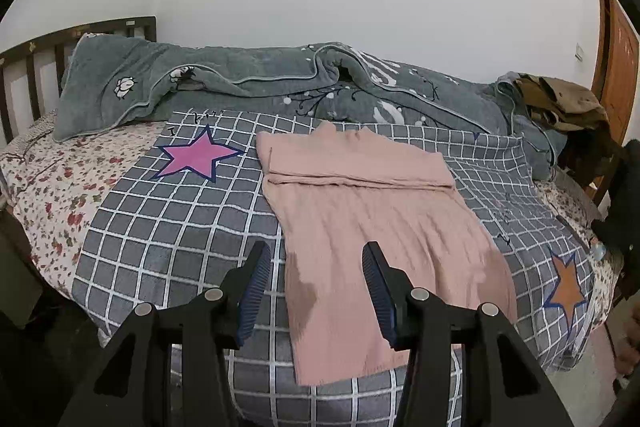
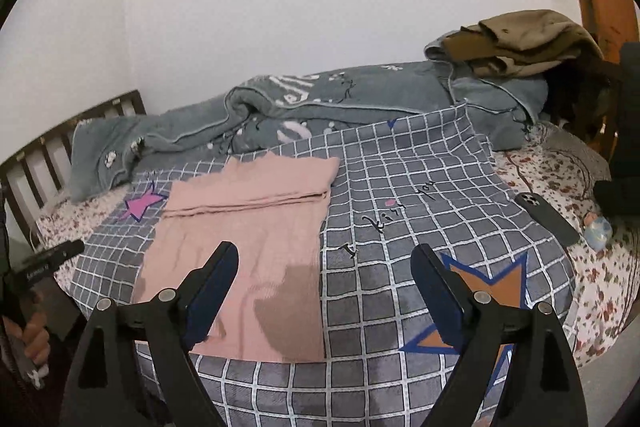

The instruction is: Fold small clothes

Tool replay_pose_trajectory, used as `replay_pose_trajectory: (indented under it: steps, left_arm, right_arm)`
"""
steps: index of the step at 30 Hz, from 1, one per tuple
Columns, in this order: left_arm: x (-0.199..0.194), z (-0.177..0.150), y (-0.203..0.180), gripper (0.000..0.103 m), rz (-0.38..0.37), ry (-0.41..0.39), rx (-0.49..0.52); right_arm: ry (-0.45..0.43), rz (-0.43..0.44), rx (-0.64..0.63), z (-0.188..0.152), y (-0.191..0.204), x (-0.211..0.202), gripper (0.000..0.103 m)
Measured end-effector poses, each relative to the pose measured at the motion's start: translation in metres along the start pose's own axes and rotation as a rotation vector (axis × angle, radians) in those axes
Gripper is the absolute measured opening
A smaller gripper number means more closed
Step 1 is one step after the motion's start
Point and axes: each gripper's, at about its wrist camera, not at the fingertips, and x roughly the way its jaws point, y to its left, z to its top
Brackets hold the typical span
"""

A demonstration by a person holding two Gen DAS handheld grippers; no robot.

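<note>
Pink garment (image 1: 360, 211) is laid flat on the grey checked sheet (image 1: 168, 247), its lower hem near the bed's front edge and its upper part already folded down into a band toward the far side, where a grey-green blanket (image 1: 240, 83) is bunched along the wall edge. One garment is seen on the sheet, with one dark, damp-looking patch (image 2: 288, 311) near its front hem. Two stars are printed on the sheet, one pink (image 1: 196, 157) and one orange (image 1: 566, 287); one phone (image 2: 546, 219) lies by the right edge, and one pile of brown clothes (image 2: 520, 39) sits at the far right corner. The left gripper (image 1: 316, 291) is held above the hem with its jaws partly apart and nothing between them; the right gripper (image 2: 324, 287) is spread wide and also holds nothing. From here a fold could go askew if the hem corners are pinched unevenly, and the band already made could be dragged open if the knit catches or only one layer is taken.
</note>
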Motion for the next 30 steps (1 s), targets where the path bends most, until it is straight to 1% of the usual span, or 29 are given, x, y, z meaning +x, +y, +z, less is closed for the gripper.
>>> replay_pose_trajectory:
  steps: [2, 4, 5, 7, 9, 10, 12, 13, 14, 16, 18, 20, 24, 26, 28, 30]
  left_arm:
    - [-0.001, -0.006, -0.001, 0.046, -0.013, 0.006, 0.005]
    - [0.001, -0.014, -0.001, 0.046, -0.031, 0.019, 0.006]
    - [0.003, -0.017, -0.001, 0.047, -0.037, 0.027, 0.005]
    - [0.010, -0.025, 0.000, 0.053, -0.042, 0.042, -0.002]
    - [0.021, -0.035, 0.005, 0.054, -0.048, 0.068, -0.022]
    - [0.025, -0.038, 0.006, 0.054, -0.051, 0.079, -0.028]
    - [0.038, -0.048, 0.010, 0.054, -0.061, 0.114, -0.051]
    - [0.044, -0.053, 0.013, 0.054, -0.075, 0.132, -0.065]
    - [0.050, -0.057, 0.016, 0.054, -0.086, 0.147, -0.077]
    - [0.061, -0.067, 0.022, 0.054, -0.100, 0.179, -0.107]
    - [0.070, -0.074, 0.024, 0.054, -0.108, 0.195, -0.120]
    - [0.077, -0.081, 0.025, 0.053, -0.104, 0.207, -0.121]
    - [0.090, -0.092, 0.022, 0.053, -0.106, 0.226, -0.110]
    - [0.095, -0.095, 0.018, 0.053, -0.107, 0.219, -0.103]
    - [0.101, -0.098, 0.014, 0.053, -0.085, 0.222, -0.096]
    - [0.106, -0.099, 0.013, 0.052, -0.075, 0.219, -0.100]
  right_arm:
    - [0.020, 0.000, 0.002, -0.005, -0.002, 0.000, 0.087]
    - [0.047, 0.008, -0.024, -0.013, 0.001, 0.005, 0.087]
    - [0.057, 0.008, -0.039, -0.018, 0.002, 0.007, 0.087]
    - [0.085, -0.003, -0.082, -0.030, 0.007, 0.016, 0.087]
    - [0.102, 0.001, -0.121, -0.046, 0.014, 0.026, 0.085]
    - [0.105, 0.009, -0.138, -0.053, 0.016, 0.030, 0.083]
    - [0.114, 0.022, -0.170, -0.070, 0.022, 0.041, 0.075]
    - [0.126, 0.026, -0.178, -0.076, 0.024, 0.047, 0.072]
    - [0.151, 0.035, -0.184, -0.085, 0.026, 0.057, 0.068]
    - [0.191, 0.055, -0.175, -0.097, 0.027, 0.074, 0.064]
    - [0.213, 0.068, -0.165, -0.106, 0.028, 0.087, 0.058]
    - [0.235, 0.062, -0.160, -0.115, 0.030, 0.102, 0.057]
    - [0.242, 0.042, -0.169, -0.125, 0.037, 0.121, 0.051]
    - [0.244, 0.038, -0.164, -0.128, 0.039, 0.127, 0.051]
    - [0.246, 0.018, -0.177, -0.131, 0.041, 0.134, 0.051]
    - [0.244, 0.018, -0.169, -0.132, 0.040, 0.137, 0.051]
